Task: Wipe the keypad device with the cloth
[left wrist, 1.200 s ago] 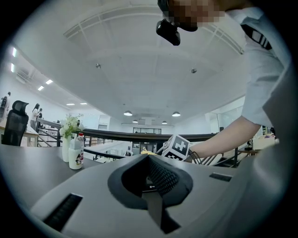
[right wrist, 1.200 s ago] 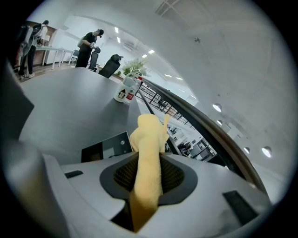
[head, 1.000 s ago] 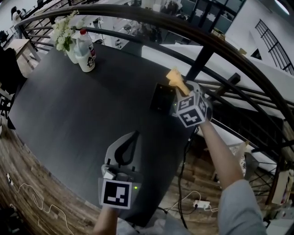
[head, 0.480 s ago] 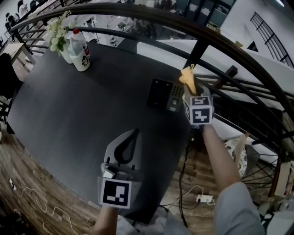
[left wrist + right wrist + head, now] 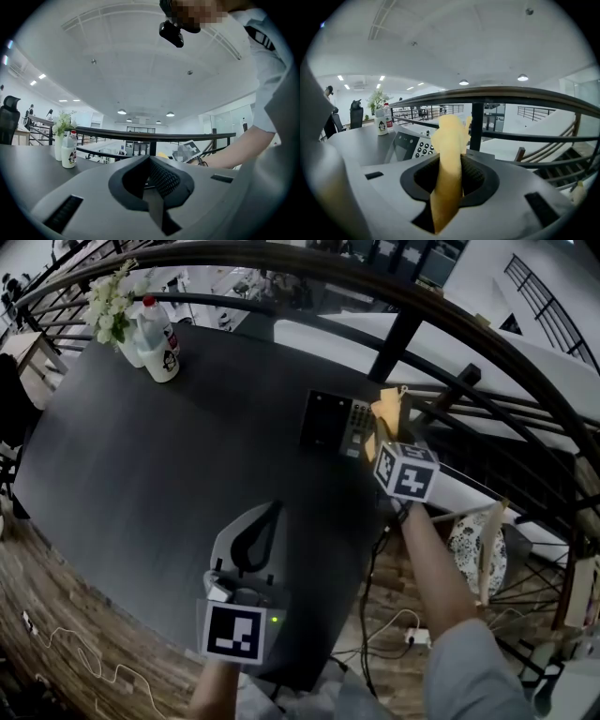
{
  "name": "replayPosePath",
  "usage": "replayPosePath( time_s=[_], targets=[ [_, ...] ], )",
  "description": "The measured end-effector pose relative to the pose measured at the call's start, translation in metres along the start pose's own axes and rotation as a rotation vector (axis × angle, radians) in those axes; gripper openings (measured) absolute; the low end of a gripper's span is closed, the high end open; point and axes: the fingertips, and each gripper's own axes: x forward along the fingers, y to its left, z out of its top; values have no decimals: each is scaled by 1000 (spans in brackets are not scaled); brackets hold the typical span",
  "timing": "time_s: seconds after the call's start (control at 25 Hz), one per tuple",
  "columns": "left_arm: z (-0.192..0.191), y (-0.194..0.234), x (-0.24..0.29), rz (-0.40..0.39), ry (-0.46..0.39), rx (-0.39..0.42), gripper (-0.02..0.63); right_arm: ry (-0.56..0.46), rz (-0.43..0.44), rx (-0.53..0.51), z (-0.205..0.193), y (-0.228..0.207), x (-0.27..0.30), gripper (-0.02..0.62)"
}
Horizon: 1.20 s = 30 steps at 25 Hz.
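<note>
The keypad device point(image 5: 336, 424) sat near the right edge of the dark table point(image 5: 159, 474), close under the railing point(image 5: 403, 338), with its keys facing up. I had the yellow cloth point(image 5: 387, 412) pinched in the right gripper point(image 5: 382, 435). Its jaws were clamped on the cloth's middle, so a loose tuft stood out past the tips as the wiping end. That gripper hovered just beside the device's right side, and I could not tell whether the cloth touched it. The forearm reached in from beyond the table's right edge. The left gripper point(image 5: 265, 526) sat low over the near part of the table, well apart from the device, its jaws pressed together on nothing. I judged it was parked out of the way.
</note>
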Motion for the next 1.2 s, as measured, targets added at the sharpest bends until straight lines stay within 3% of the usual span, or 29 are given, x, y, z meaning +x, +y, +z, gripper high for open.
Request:
replayPosePath(
  time_s=[0.48,0.84,1.2],
  targets=[
    [-6,6,-7,-42,20,10,8,59,-54,282,-58,6,-13,104],
    [-6,20,-17,-54,23,12,8,77,-103,408,-81,20,-27,104],
    [-3,35,-29,-61,15,12,8,90,-99,438,-89,45,-35,104]
  ],
)
